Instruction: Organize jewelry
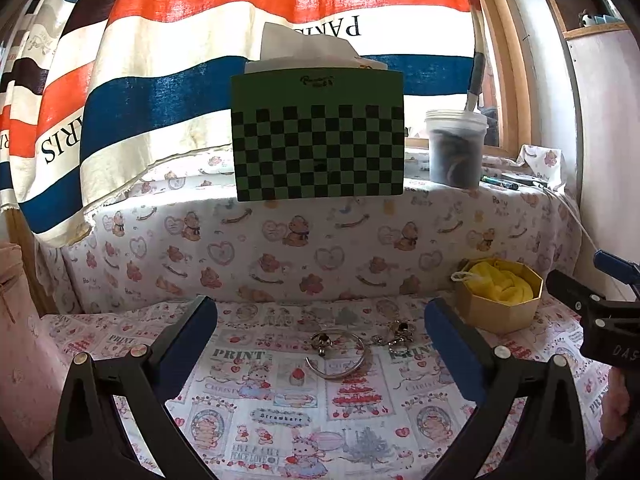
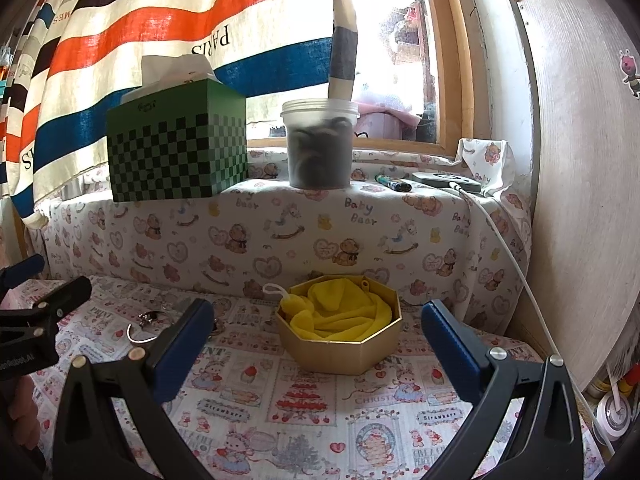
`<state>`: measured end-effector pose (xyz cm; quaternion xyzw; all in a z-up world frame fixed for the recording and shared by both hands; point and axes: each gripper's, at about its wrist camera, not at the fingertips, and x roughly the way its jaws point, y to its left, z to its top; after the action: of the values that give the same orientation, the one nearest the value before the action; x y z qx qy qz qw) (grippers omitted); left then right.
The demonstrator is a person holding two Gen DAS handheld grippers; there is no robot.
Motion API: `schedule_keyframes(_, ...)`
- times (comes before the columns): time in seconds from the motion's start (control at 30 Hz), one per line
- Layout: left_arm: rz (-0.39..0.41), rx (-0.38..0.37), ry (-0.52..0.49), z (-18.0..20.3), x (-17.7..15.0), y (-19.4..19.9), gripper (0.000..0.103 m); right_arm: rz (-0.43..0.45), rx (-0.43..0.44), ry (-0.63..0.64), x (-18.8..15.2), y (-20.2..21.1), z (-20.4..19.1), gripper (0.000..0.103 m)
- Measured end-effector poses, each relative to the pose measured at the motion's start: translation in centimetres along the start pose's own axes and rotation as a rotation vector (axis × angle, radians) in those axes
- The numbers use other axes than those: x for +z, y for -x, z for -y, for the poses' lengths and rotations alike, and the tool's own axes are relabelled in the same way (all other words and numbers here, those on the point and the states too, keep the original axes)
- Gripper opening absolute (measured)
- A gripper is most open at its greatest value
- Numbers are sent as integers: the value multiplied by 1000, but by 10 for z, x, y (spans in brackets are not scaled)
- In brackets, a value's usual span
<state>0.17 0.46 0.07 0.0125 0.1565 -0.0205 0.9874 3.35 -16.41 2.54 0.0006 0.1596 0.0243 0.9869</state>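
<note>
A home: bear-print cloth [image 2: 360, 216] covers the windowsill, with a tissue box [image 2: 176, 144] on top.

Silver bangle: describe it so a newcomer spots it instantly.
Start at the gold octagonal box with the yellow cloth, on the printed tablecloth. Look to its left, ahead of the open left gripper. The silver bangle is the big open hoop; its neighbours are small rings.

Left gripper [image 1: 320, 332] with matte black triangular plastic finger frames, flat blue rubber pads [image 1: 191, 342] on inner faces, round silver screw heads behind each pad, right gripper [image 2: 316, 336] identical in build, partial white lettering on each black housing
</note>
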Motion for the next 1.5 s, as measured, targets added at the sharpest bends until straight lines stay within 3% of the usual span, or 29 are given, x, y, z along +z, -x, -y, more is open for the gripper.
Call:
schedule_keyframes(1.1,-17,17,12,-2,0,-4,103,-19,-6,6,0,-1,-1,103)
schedule_keyframes(1.5,-69,26,-9,1,-2,-12,103,-23,-26,0,0,-2,-1,103)
